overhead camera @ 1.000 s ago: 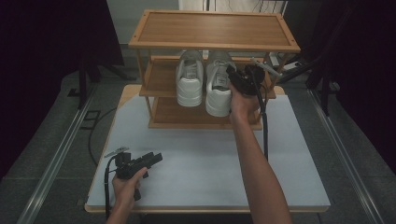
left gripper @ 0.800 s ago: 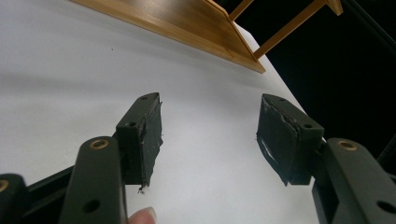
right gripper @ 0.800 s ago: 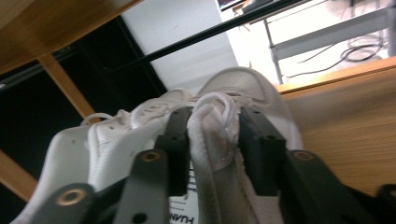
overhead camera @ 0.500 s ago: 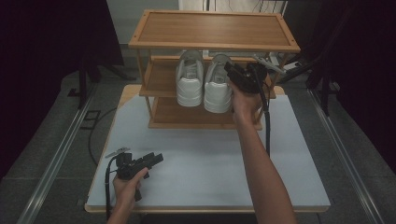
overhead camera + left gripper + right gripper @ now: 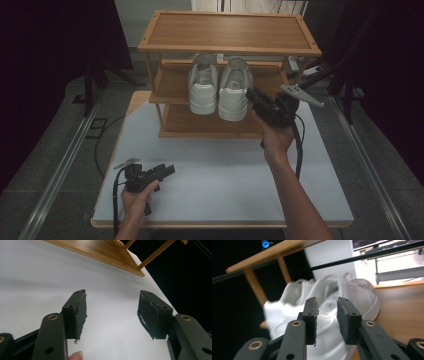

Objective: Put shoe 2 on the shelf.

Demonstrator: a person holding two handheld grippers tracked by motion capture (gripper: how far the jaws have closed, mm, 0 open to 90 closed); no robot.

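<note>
1. The white shoes [image 5: 219,87] stood side by side on the rack's middle shelf [image 5: 175,85], long axes front-to-back, heels toward the person
2. The right gripper [image 5: 251,95], jaws narrowly apart after closing, gripped nothing, just beside the right shoe's heel
3. The left gripper [image 5: 169,170] lay agape on the table [image 5: 220,175]

Middle tier of the three-tier wooden shoe rack [image 5: 172,92]: pair of white sneakers [image 5: 219,87] fills the centre, bare board either side, top shelf close overhead. Corner posts [image 5: 151,75] block side entry. White tabletop [image 5: 225,175] in front is open, with room between the rack and the near edge.
</note>
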